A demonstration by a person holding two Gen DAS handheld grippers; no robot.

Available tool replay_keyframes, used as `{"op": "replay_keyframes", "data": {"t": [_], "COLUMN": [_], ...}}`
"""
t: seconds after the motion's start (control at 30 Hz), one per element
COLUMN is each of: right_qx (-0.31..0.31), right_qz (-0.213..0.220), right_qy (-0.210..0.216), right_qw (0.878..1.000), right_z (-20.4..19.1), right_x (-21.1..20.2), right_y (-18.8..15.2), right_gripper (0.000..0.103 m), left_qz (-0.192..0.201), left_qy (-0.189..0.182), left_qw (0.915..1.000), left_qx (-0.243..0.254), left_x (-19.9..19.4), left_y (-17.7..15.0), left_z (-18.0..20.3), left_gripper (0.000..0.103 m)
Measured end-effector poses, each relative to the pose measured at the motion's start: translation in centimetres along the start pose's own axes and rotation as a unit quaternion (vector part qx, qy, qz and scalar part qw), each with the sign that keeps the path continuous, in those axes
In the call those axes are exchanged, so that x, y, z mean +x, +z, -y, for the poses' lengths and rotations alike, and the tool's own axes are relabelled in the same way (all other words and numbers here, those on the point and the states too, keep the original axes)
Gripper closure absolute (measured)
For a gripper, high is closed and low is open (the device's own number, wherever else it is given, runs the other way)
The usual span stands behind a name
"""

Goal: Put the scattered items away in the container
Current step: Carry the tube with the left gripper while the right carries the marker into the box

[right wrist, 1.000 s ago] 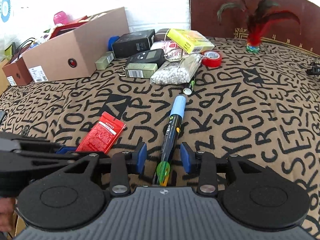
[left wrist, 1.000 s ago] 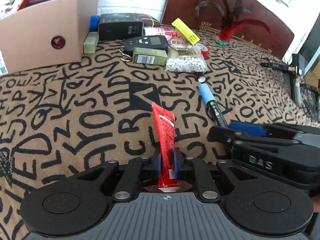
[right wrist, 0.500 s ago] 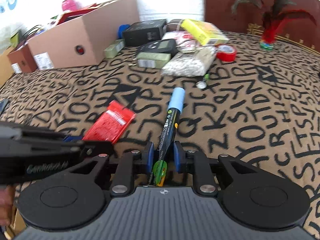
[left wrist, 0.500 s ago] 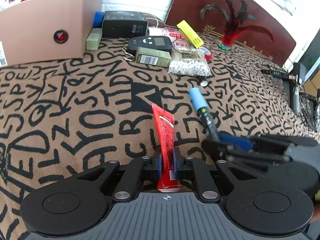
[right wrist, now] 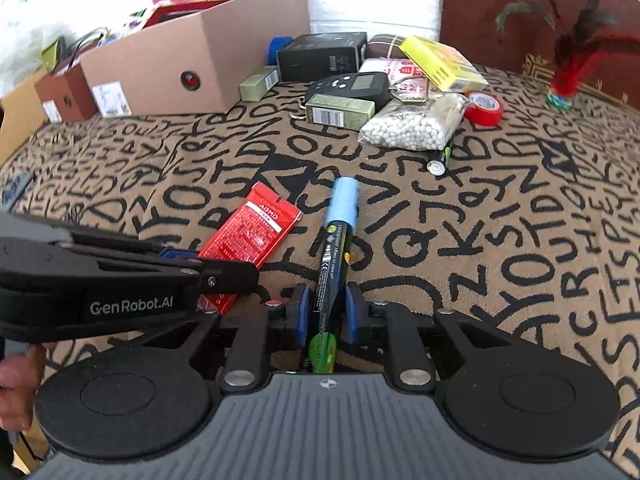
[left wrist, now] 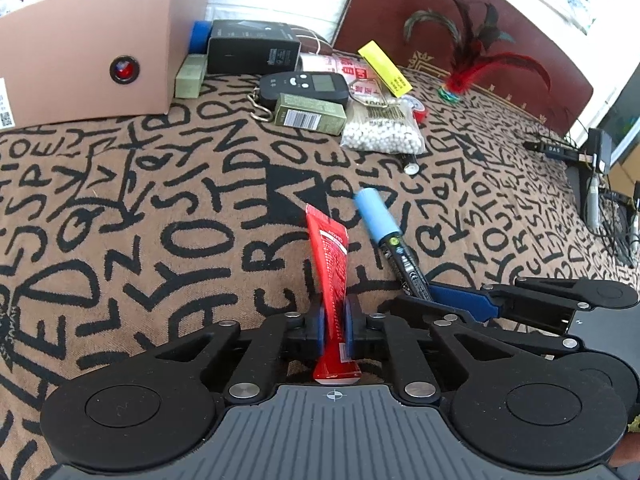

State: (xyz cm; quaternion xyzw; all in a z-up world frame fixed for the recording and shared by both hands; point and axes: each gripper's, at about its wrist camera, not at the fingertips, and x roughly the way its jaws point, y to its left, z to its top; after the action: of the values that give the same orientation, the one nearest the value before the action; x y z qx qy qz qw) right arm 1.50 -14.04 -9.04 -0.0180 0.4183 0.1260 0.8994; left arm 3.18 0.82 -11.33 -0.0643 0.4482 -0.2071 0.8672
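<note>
Left gripper pinched on a red sachet, blue pads flat against its near end, foil standing on edge and jutting toward the far side over the lettered brown bedspread. Right gripper just been closing, now pressed onto a black marker with a light-blue cap, held low on the barrel with the green tail end sticking out behind the pads. Sachet likely very light, thin and floppy, slick on its printed face (probably prone to folding or sliding if swung fast), so best held as now, flat across a sealed end rather than over the soft middle. Marker likely light and rigid, round and smooth, apt to pivot or roll between the pads; with the long capped end cantilevered ahead, a grip nearer mid-barrel would steady it, though the present hold looks workable. Cardboard box, far left and well apart from both grippers, taken to be the container, open at the top with things already inside. More clutter waiting just right of it: black box, green carton, bag of white beads, red tape roll.
</note>
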Motion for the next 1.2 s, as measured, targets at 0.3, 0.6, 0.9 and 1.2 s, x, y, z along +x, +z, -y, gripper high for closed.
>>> {"op": "replay_keyframes", "data": {"t": [0.3,0.6,0.9,1.2], "right_qx": [0.022,0.024,-0.01,-0.028], "right_qz": [-0.004,0.004,0.049,0.12], "right_qy": [0.013,0.069,0.092,0.118], "right_qw": [1.0,0.997,0.994,0.985], "right_z": [0.0,-2.6,-5.3,-8.0], "right_x": [-0.2,-1.3,-3.1,-4.2], "right_y": [0.0,0.5,4.6,12.8], "right_gripper": [0.085,0.085,0.085,0.085], "left_qz": [0.008,0.037,0.112,0.202], "left_qy": [-0.018,-0.024,-0.021,0.009], "left_qw": [0.9996,0.998,0.9922,0.9791], "left_qx": [-0.021,-0.045,-0.051,-0.026], "left_x": [-0.4,-3.3,-8.4,-13.8], "left_y": [-0.2,-0.7,2.4,8.7], "left_z": [-0.7,-2.0,-4.0,-6.0], "left_gripper": [0.1,0.1,0.1,0.1]}}
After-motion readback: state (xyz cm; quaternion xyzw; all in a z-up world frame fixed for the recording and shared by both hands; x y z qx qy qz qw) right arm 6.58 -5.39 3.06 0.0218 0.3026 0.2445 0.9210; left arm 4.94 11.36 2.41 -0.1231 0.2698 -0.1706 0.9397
